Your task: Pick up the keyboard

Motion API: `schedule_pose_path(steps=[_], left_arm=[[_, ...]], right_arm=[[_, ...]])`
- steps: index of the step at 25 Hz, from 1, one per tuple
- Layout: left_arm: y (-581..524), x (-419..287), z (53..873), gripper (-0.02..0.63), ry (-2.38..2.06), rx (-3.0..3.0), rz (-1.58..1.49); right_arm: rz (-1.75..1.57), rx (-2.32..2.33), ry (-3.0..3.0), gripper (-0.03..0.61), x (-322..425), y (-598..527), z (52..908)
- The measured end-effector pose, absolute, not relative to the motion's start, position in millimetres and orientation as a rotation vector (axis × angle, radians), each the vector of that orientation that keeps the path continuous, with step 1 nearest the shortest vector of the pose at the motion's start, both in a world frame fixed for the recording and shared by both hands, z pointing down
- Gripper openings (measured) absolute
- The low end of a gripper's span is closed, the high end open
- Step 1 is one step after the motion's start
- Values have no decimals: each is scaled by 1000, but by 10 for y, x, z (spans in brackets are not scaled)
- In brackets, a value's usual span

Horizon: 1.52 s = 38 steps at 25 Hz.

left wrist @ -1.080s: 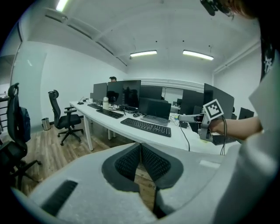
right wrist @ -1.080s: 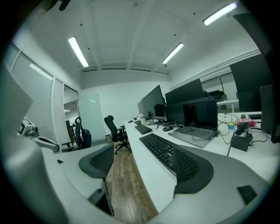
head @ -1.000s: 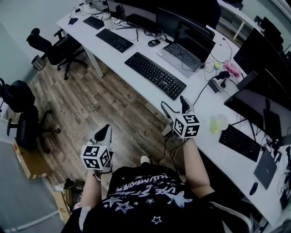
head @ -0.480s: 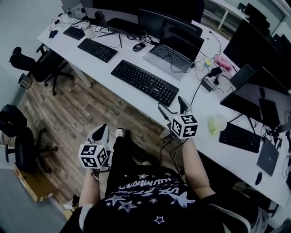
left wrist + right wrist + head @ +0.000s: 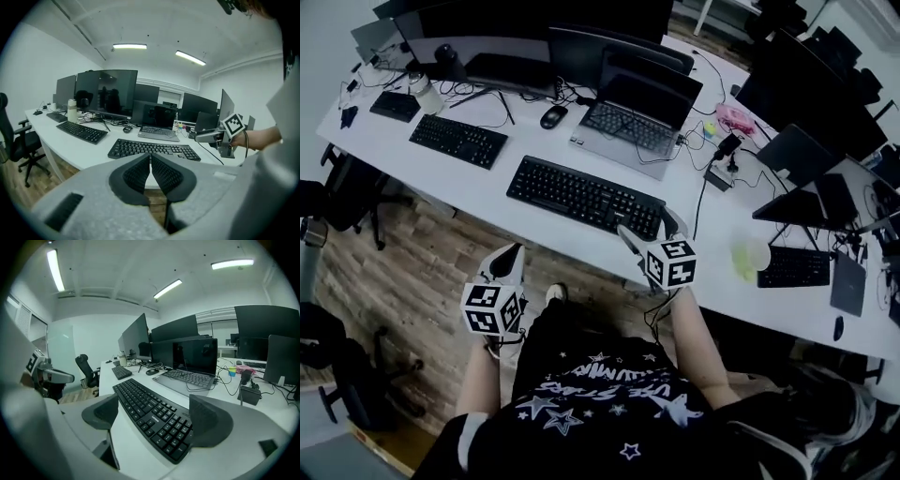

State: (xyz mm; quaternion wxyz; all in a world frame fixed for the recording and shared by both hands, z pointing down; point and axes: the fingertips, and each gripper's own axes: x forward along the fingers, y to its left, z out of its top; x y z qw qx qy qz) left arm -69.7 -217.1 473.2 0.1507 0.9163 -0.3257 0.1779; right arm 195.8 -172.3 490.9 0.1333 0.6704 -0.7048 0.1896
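— So which keyboard is the target, and where does it lie?

— Most likely the black keyboard (image 5: 584,198) nearest the person. It lies flat on the white desk (image 5: 431,183), close to the front edge and in front of the laptop (image 5: 633,127). A second keyboard (image 5: 457,141) lies farther left in the head view, well apart from both tools.

— Why is the right gripper (image 5: 647,225) held where it is?

— It points along the keyboard's length from its right end, tilted slightly downward. Its jaws have just been opening and stand wide apart, touching nothing. In its own view the near end of the keyboard is framed between the two pads. That spread looks chosen to span the board's short side.

— Is the board really between the pads?

— Hard to say. The wide lens may flatten the gap, and the head view suggests the tips are just short of the end.

— And the left gripper (image 5: 508,262)?

— Clenched, pad against pad, with nothing in it. It hangs off the desk's front edge, over the wooden floor (image 5: 394,272), facing the keyboard's left half. I judge it is waiting, or will steady that end once the right side lifts.
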Motion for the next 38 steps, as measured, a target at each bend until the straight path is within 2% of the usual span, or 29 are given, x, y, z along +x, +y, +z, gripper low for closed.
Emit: schedule_pose_path(steps=[6, 14, 23, 38], left_arm=[[-2798, -543, 4739, 28, -743, 2723, 570], [-3192, -455, 4854, 28, -561, 2772, 600], [-3491, -314, 4969, 28, -382, 2792, 598], [-3582, -76, 5174, 28, -265, 2772, 743]], right_arm=[[508, 1852, -1874, 463, 1926, -2035, 5043], [501, 1454, -1718, 478, 1751, -2185, 5418], [551, 1091, -1636, 503, 1722, -2342, 5769], [657, 832, -1606, 537, 1936, -2415, 6164]])
